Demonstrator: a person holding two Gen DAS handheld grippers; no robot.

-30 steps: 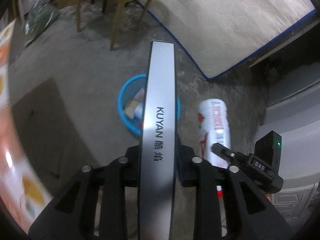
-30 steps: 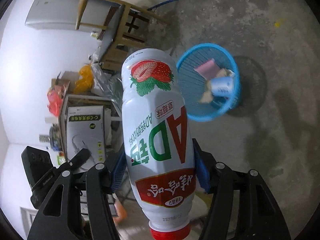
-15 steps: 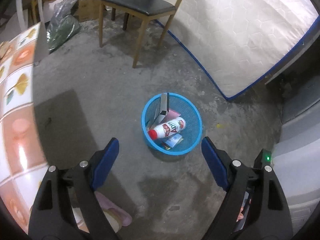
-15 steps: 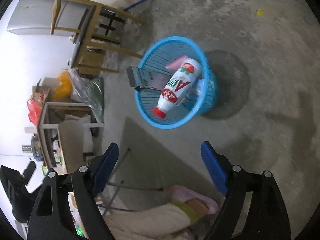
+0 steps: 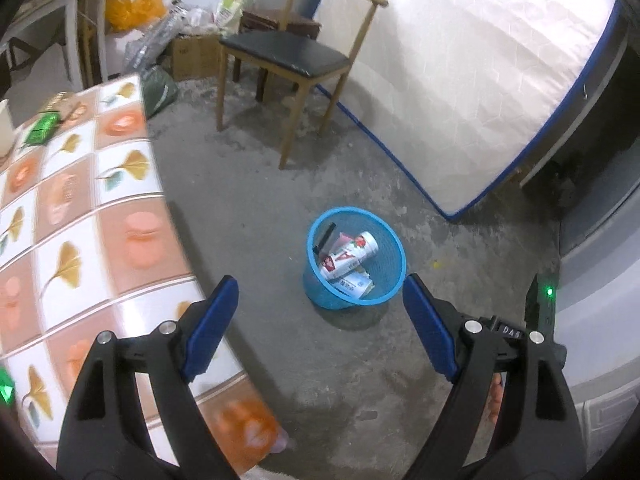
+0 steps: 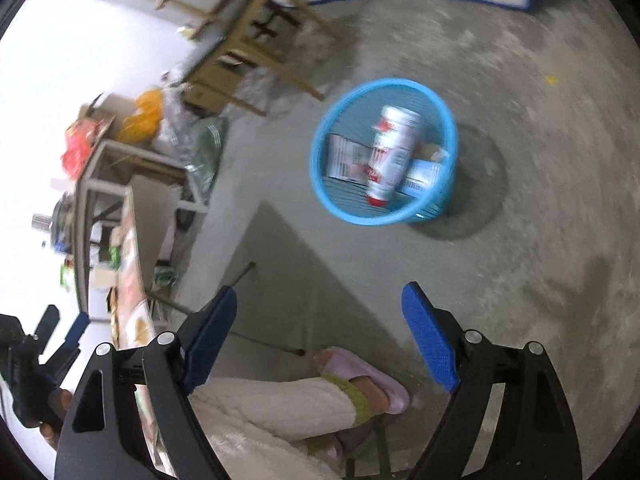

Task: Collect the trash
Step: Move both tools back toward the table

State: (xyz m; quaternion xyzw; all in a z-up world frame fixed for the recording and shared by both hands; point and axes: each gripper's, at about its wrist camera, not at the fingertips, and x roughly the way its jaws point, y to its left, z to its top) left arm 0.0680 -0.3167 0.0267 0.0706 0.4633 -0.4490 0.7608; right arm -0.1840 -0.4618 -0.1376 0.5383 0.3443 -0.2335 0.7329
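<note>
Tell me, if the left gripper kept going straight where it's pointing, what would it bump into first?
Probably the bare concrete floor just in front of the blue trash basket. The left gripper is open and empty, and nothing shows between its fingers. Depth is hard to judge, so it might reach the basket instead.

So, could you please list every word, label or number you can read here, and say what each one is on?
"DAS": black module beside the left tongs.
A large red "A": white bottle in the blue basket; its other print is too small.
Packets in the basket: blurred, unreadable in both views.
</note>
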